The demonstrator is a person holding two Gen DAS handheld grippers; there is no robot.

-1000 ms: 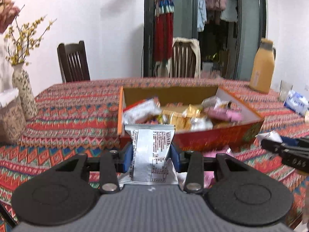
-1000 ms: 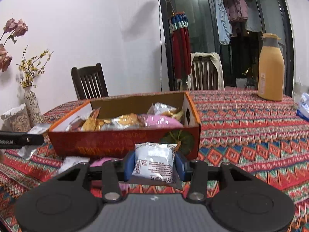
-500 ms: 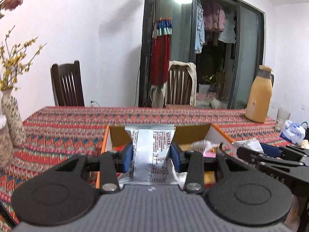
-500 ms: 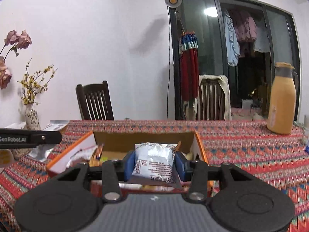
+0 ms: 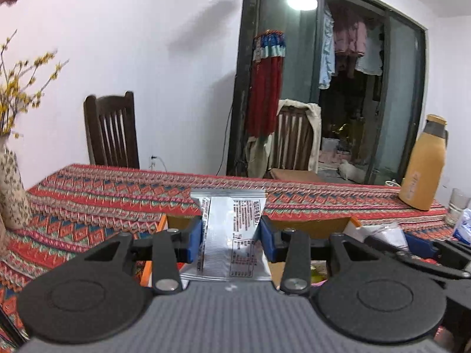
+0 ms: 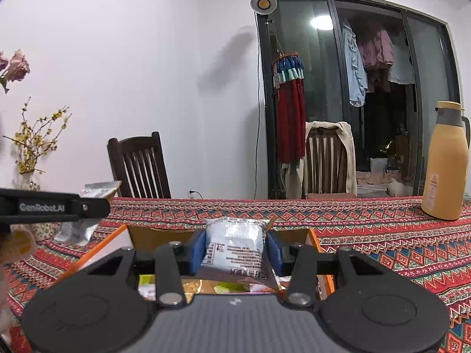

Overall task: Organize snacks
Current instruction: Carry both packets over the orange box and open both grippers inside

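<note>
My left gripper (image 5: 231, 239) is shut on a silver snack packet (image 5: 232, 235) with dark print, held upright between its blue pads. My right gripper (image 6: 235, 253) is shut on a pale blue-white snack packet (image 6: 235, 244). Both hang over the orange cardboard box (image 6: 319, 250), whose far wall (image 5: 318, 226) shows just behind the fingers. A few wrapped snacks (image 6: 223, 288) lie in the box under the right gripper. In the left wrist view the right gripper (image 5: 435, 253) reaches in from the right. The right wrist view shows the left gripper (image 6: 97, 204) with its silver packet (image 6: 97, 191) at the left.
The table wears a red patterned cloth (image 5: 103, 197). A floral vase (image 5: 11, 188) stands at the left, an orange thermos (image 6: 446, 167) and a glass (image 5: 456, 206) at the right. Two dark wooden chairs (image 6: 138, 164) stand behind the table.
Both grippers have risen and moved forward over the box, each still gripping its packet. The box has slid down behind the fingers in both views, and more wall and doorway shows.
</note>
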